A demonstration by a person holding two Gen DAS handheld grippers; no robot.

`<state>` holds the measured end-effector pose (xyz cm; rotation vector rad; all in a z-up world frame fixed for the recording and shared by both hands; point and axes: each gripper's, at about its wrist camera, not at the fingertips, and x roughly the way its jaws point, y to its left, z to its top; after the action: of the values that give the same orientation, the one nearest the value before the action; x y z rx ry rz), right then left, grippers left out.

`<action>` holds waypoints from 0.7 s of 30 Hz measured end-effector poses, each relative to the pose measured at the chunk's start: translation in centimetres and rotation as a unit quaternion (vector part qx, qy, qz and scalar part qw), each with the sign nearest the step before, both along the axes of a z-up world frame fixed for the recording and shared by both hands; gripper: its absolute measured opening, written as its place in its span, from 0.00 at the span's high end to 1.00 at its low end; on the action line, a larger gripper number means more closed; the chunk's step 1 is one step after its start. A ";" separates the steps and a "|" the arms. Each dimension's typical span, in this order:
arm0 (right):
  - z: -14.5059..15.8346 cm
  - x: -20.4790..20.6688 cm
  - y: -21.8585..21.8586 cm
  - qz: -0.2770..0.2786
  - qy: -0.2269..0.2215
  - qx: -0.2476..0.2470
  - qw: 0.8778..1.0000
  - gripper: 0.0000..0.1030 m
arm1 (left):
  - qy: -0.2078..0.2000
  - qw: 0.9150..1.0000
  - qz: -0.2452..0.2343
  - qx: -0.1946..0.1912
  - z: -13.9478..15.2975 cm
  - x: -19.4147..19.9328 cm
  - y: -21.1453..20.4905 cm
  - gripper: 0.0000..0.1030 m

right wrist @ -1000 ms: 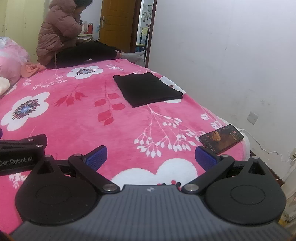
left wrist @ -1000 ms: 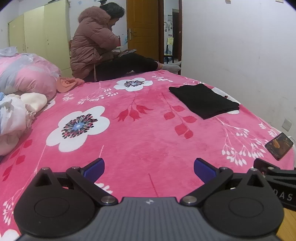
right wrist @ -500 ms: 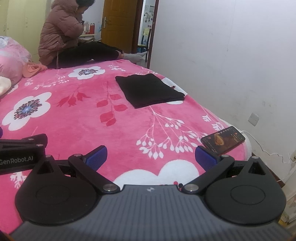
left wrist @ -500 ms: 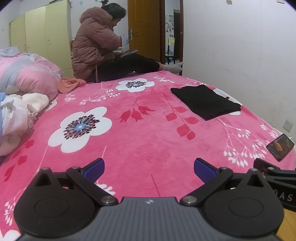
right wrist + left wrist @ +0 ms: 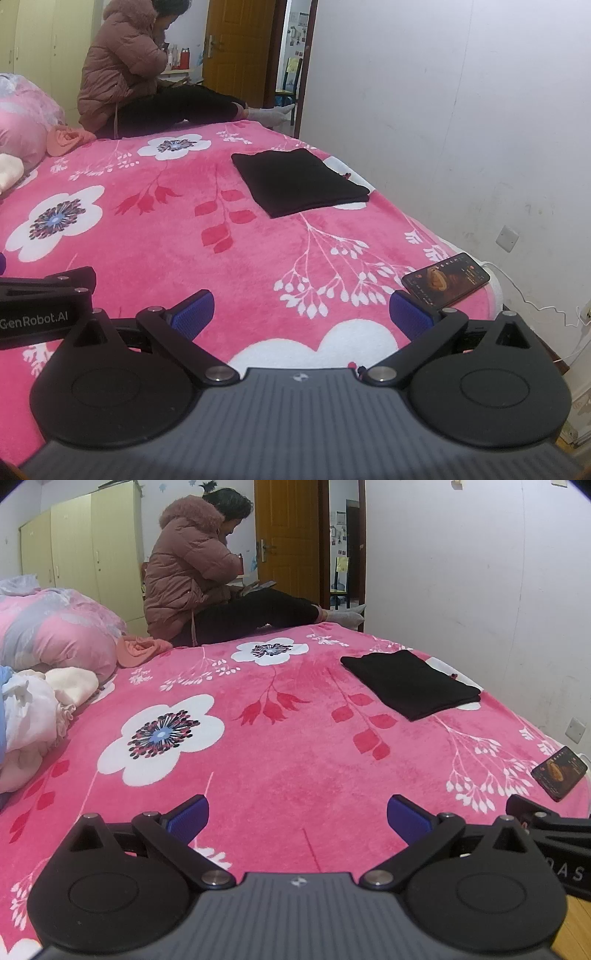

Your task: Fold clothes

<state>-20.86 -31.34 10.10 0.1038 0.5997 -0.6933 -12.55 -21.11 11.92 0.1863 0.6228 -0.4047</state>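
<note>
Left black two-finger gripper with blue pads (image 5: 297,814): jaws spread wide, nothing between them, pointing forward, held low. Right black two-finger gripper with blue pads (image 5: 301,314): same, jaws wide apart, empty. The 2 sit side by side, level.

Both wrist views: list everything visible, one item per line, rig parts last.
blanket: one, pink with floral print, covering the bed
folded garment: one, black, far right of the bed
phone: one, black, screen lit, near right corner
loose clothes: a pile, white and cream, left edge
bedding: one bundle, pink and grey, far left
seated person: one, pinkish-brown coat, far end
wardrobe: cream, back wall
door: orange-brown, open
left hand-held gripper: open, blue pads, empty
right hand-held gripper: open, blue pads, empty
</note>
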 end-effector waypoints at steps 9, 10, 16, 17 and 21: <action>0.0 -0.1 0.0 0.000 0.000 0.000 1.000 0.01 | 0.001 1.000 -0.001 0.001 0.0 0.0 0.0 0.00; 0.0 -0.1 0.0 0.000 0.000 0.000 1.000 0.01 | 0.001 1.000 -0.001 0.001 0.0 0.0 0.0 0.00; -0.1 -0.2 0.1 0.000 0.001 0.001 1.000 0.01 | 0.003 1.000 -0.001 0.003 -0.2 -0.1 0.0 0.00; -0.1 -0.2 0.0 0.000 0.001 0.001 1.000 0.01 | 0.003 1.000 -0.001 0.003 -0.2 -0.1 0.0 0.00; 0.0 -0.1 0.0 0.000 0.002 0.001 1.000 0.01 | 0.003 1.000 0.000 0.004 -0.3 -0.1 -0.1 0.00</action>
<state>-20.99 -31.35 10.06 0.1043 0.6033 -0.6929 -12.61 -21.17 11.61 0.1919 0.6309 -0.4040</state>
